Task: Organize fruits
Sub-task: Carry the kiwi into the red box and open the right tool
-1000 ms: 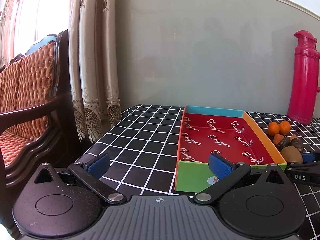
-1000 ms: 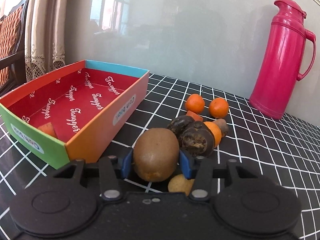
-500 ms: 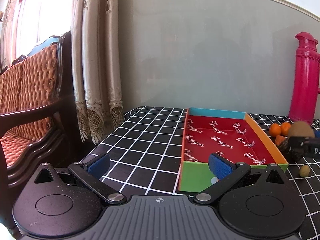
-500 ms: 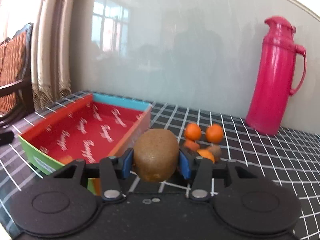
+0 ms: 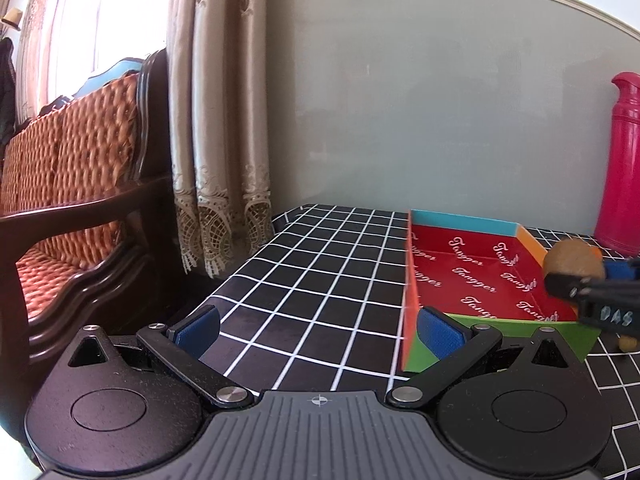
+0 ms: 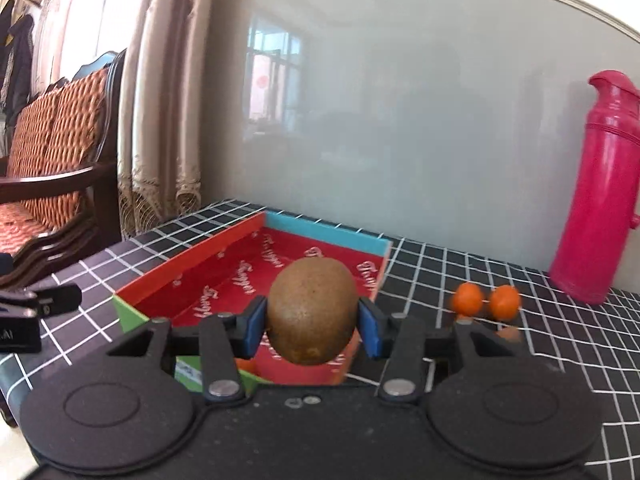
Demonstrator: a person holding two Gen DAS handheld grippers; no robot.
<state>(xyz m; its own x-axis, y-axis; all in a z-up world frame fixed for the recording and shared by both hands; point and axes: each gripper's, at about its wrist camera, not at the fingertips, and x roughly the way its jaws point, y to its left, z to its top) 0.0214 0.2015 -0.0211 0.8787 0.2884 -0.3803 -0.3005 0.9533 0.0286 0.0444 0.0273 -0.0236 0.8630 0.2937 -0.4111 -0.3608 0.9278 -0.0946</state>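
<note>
Brown and fuzzy, the kiwi point(image 6: 311, 311) sits clamped between the blue pads point(image 6: 251, 330) of your right gripper point(image 6: 312, 330), one pad pressing each side. You hold it in the air over the near end of the box point(image 6: 192, 270), whose red floor shows behind and below the fruit. From the left wrist view the same kiwi point(image 5: 573, 261) appears above the box's point(image 5: 460, 221) right wall.

Your left gripper point(image 5: 318, 330) has its jaws wide apart with nothing between them. It hangs over the checked tablecloth point(image 5: 320, 264), just left of the box's near corner.

Two oranges point(image 6: 486, 298) lie side by side on the cloth to the right of the box, blurred. A pink flask point(image 6: 596, 220) stands upright behind them against the wall. A wooden chair point(image 5: 76, 184) and a curtain point(image 5: 218, 120) are at the left.
</note>
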